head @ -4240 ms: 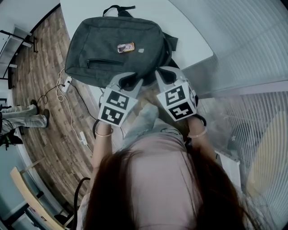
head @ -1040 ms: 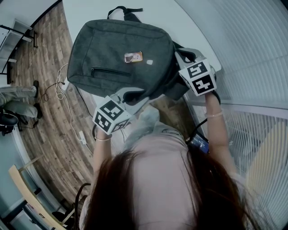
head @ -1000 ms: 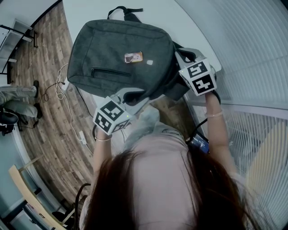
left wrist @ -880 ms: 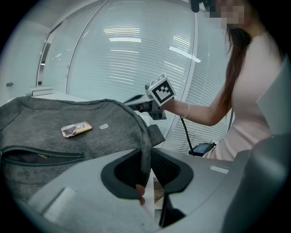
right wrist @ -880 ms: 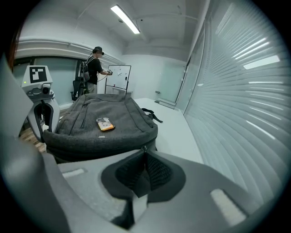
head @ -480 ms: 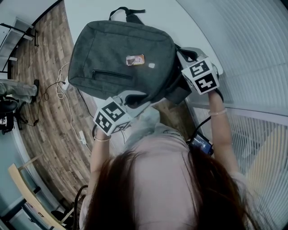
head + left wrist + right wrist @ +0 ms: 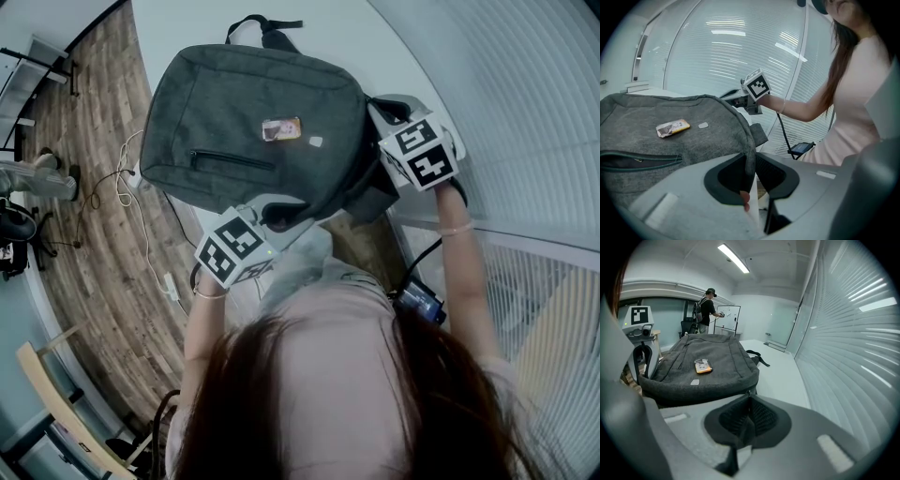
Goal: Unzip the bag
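Now: left tongs (image 7: 751,161) clamp woven bag (image 7: 253,112); right tongs (image 7: 749,400), seemingly zipper pull (image 7: 749,392).

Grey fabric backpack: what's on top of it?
On the grey fabric backpack lie a small orange-and-white packet and, beside it, a small pale patch. Its inside, and the white table directly beneath, are covered.

The right hand-held gripper (image 7: 382,111), previously alongside the left hand-held gripper (image 7: 275,211) at the near edge of the dark grey fabric backpack (image 7: 253,112), has travelled round to the backpack's right side, jaws closed on the zip pull (image 7: 749,391). The two grippers now stand well apart. A bystander's legs (image 7: 33,183) have shifted along the wooden floor (image 7: 103,309).
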The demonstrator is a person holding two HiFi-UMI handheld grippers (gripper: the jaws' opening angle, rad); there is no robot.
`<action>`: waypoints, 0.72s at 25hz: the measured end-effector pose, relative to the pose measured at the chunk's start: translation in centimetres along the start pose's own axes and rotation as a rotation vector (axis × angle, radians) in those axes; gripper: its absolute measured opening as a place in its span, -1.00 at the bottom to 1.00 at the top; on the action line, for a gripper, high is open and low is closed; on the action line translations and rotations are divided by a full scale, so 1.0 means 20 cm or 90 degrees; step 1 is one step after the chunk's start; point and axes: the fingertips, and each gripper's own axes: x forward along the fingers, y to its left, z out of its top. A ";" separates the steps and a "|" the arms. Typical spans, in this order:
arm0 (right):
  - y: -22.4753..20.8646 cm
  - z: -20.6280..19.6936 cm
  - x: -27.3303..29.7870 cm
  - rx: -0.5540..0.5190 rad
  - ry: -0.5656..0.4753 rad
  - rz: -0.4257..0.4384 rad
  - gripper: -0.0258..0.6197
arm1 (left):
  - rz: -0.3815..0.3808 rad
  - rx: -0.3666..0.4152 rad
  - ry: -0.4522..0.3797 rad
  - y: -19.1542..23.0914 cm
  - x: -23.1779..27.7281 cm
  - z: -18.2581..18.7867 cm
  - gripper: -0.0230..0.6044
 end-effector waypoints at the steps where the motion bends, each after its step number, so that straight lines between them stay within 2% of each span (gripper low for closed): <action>1: 0.00 0.00 0.00 0.000 0.004 0.003 -0.88 | -0.002 0.000 0.000 0.00 0.00 0.00 -0.66; 18: -0.08 0.03 0.12 -0.043 -0.036 0.054 -0.88 | -0.020 -0.005 0.006 0.00 0.01 -0.01 -0.66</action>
